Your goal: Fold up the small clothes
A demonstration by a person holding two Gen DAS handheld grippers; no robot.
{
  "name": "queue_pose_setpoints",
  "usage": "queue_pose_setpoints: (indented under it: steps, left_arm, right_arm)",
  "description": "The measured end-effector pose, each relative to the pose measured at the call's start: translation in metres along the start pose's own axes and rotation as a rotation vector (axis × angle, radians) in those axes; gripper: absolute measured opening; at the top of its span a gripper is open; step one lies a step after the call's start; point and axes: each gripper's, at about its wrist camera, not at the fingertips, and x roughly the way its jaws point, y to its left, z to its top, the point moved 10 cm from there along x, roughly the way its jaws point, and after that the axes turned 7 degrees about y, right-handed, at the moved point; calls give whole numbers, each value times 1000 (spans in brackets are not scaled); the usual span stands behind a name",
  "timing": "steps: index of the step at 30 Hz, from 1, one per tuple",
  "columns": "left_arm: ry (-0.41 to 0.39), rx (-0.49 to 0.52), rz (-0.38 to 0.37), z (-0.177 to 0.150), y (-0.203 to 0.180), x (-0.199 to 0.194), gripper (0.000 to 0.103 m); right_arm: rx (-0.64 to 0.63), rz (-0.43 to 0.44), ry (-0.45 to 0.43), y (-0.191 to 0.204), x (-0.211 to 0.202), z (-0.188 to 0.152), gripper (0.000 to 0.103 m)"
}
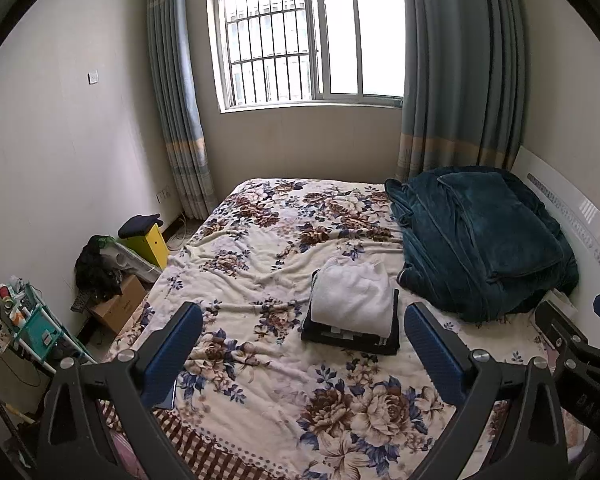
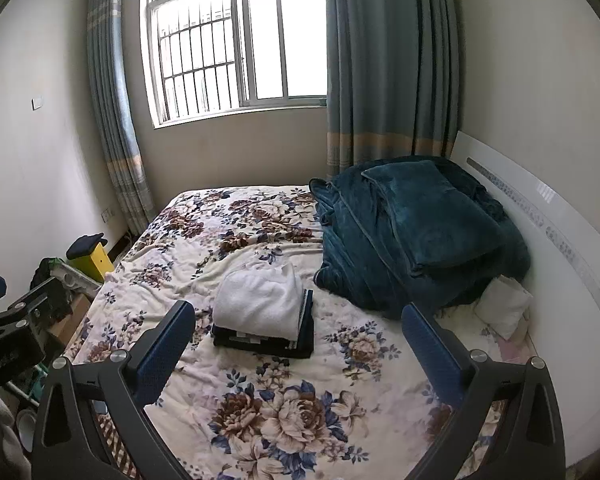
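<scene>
A folded white garment (image 1: 352, 296) (image 2: 260, 304) lies on top of a folded dark garment (image 1: 348, 338) (image 2: 260, 342), the two forming a small stack in the middle of the floral bedspread (image 1: 260, 264) (image 2: 300, 400). My left gripper (image 1: 300, 344) hangs open above the bed's near part, its blue pads wide apart and nothing between them. My right gripper (image 2: 296, 340) is also open and empty, held above the bed short of the stack. Each gripper shows at the edge of the other's view.
A heap of teal blankets (image 1: 480, 240) (image 2: 416, 232) sits at the head of the bed beside the white headboard (image 2: 540, 208). A white pillow (image 2: 504, 304) peeks out under it. Boxes, a yellow stool (image 1: 150, 240) and a small shelf (image 1: 32, 320) crowd the floor at the left.
</scene>
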Motion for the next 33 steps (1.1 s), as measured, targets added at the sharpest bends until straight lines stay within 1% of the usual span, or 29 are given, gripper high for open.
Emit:
queue_pose_setpoints:
  steps: [33]
  left_arm:
    - [-3,-6,4,-4,1,-4,103]
  right_arm:
    - [18,-10,-11,-2,-5,-3,103]
